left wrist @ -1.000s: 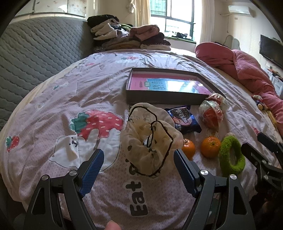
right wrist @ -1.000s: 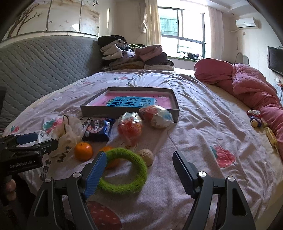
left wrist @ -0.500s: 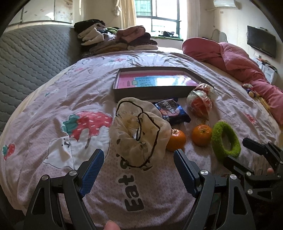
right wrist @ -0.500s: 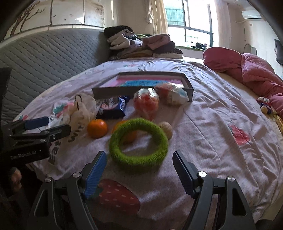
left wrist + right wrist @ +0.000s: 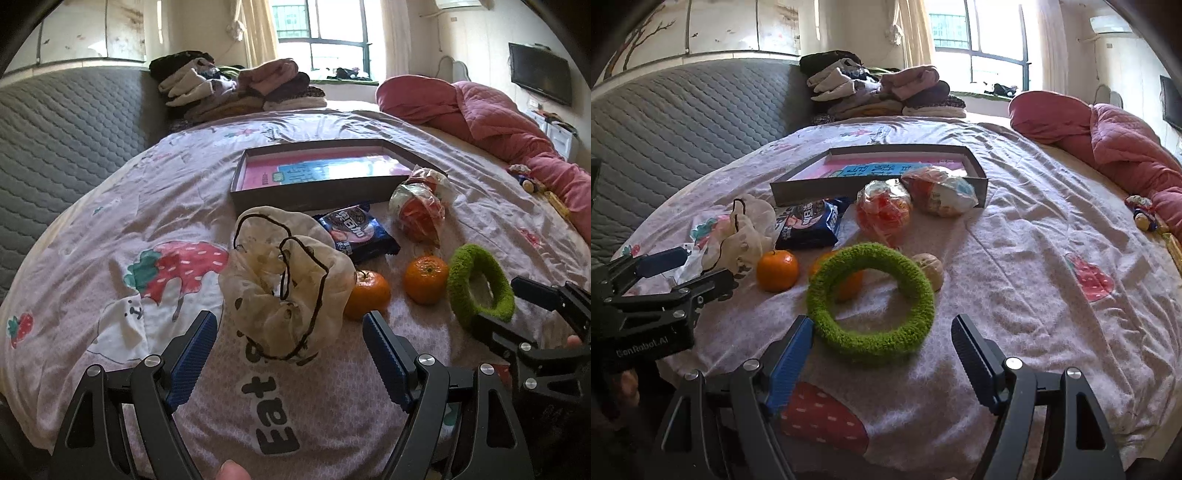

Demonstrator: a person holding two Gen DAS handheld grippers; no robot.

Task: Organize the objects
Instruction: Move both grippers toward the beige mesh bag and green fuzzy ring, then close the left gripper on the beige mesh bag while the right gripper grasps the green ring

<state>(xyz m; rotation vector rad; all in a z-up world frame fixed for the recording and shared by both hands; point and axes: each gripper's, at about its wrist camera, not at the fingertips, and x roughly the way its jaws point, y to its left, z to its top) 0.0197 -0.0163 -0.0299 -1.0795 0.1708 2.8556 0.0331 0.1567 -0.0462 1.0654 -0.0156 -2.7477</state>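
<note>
A shallow grey box [image 5: 325, 192] with a pink and blue bottom lies on the bed; it also shows in the right wrist view [image 5: 812, 190]. My left gripper [image 5: 286, 332] is open, its jaws either side of a cream drawstring bag [image 5: 284, 280]. My right gripper [image 5: 882, 336] is open just in front of a green fuzzy ring [image 5: 870, 302]. Two oranges [image 5: 367, 293] [image 5: 425, 278], a blue snack packet [image 5: 356, 232], two clear bags of snacks [image 5: 884, 210] [image 5: 940, 194] and a walnut [image 5: 929, 269] lie between bag and box.
The bed has a pink printed sheet [image 5: 1034, 258]. A red quilt [image 5: 1108, 140] lies at the right, folded clothes [image 5: 879, 92] at the back, a grey padded headboard [image 5: 683, 110] at the left. Small toys [image 5: 1143, 212] lie near the quilt.
Both grippers have moved forward and lower toward the bed. The bag now sits between the left jaws; the green ring is closer to the right jaws. Both stay open.
</note>
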